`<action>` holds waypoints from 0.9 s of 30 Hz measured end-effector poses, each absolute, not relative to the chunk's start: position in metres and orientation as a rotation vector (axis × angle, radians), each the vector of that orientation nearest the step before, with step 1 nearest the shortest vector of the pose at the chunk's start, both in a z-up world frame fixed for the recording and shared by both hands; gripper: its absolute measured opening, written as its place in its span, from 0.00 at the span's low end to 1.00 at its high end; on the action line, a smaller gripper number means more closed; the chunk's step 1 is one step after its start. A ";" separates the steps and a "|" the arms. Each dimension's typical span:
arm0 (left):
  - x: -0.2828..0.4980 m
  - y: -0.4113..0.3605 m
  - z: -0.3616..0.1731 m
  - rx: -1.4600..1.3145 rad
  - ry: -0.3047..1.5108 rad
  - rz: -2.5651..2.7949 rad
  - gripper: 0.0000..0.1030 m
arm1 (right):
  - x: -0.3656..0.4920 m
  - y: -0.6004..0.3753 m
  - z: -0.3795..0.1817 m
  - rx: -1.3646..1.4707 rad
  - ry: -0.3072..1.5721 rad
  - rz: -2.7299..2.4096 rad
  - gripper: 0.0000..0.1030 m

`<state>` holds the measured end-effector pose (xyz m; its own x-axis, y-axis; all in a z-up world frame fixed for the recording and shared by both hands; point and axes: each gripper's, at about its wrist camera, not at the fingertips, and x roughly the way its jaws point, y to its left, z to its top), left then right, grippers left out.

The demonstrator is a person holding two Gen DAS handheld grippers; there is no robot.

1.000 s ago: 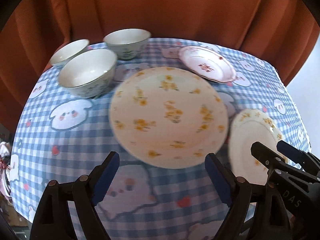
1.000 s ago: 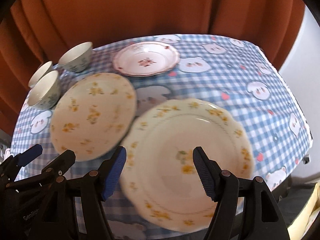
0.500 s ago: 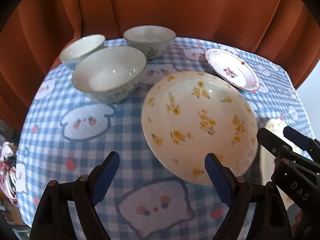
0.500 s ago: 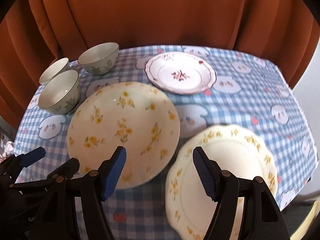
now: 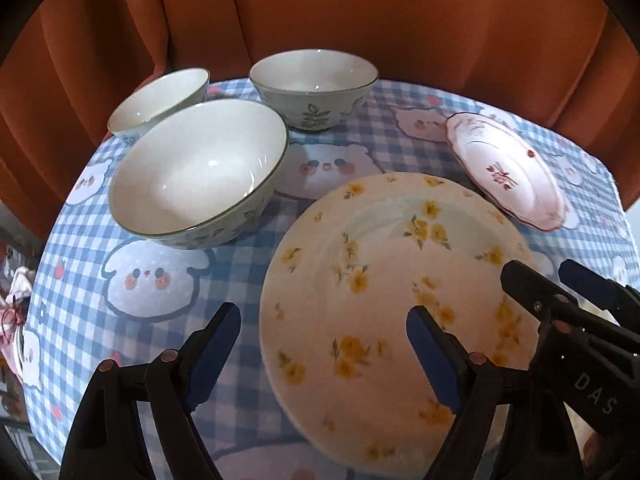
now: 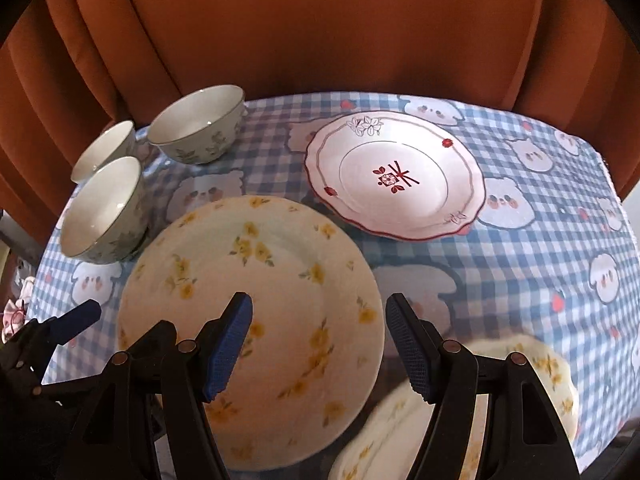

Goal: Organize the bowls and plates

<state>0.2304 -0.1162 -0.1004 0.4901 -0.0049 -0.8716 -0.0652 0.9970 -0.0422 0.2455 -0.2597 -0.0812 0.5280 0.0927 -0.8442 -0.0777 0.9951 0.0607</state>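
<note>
Flat on the checked-cloth bench (image 5: 168,312), the large yellow-flowered plate (image 5: 384,264) lies face up; being round it has no long axis, and its well faces straight up. In the left wrist view it sits ahead of the left tool (image 5: 324,344), with its near-left rim between the two blue pads: the right pad hangs over the plate's well and the left pad stands off the plate over the cloth. Neither pad touches it. The left tool's jaws stand wide and have just been closing a little, holding nothing.

Seen from the right wrist, the same plate (image 6: 256,304) lies ahead and to the left of the right tool (image 6: 320,344). That tool's left pad hangs over the plate and its right pad stands past the plate's right rim, over the cloth. Its jaws are parted and empty. A scalloped yellow-flowered plate (image 6: 544,364) lies at the near right edge of the bench, partly under the right tool's right arm.

Farther back, the red-trimmed white plate (image 6: 396,176) lies face up, just beyond the large plate and apart from it. Three bowls stand upright at the far left: the nearest bowl (image 5: 200,172) just beside the large plate's left rim, the far bowl (image 5: 314,88) behind it, and the small bowl (image 5: 160,100) at the left edge. An orange curtain (image 5: 360,12) hangs behind the bench.
</note>
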 end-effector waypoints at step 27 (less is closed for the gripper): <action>0.214 -0.077 -0.122 -0.026 1.209 0.069 0.71 | 0.255 -0.233 -0.122 0.050 1.177 0.127 0.68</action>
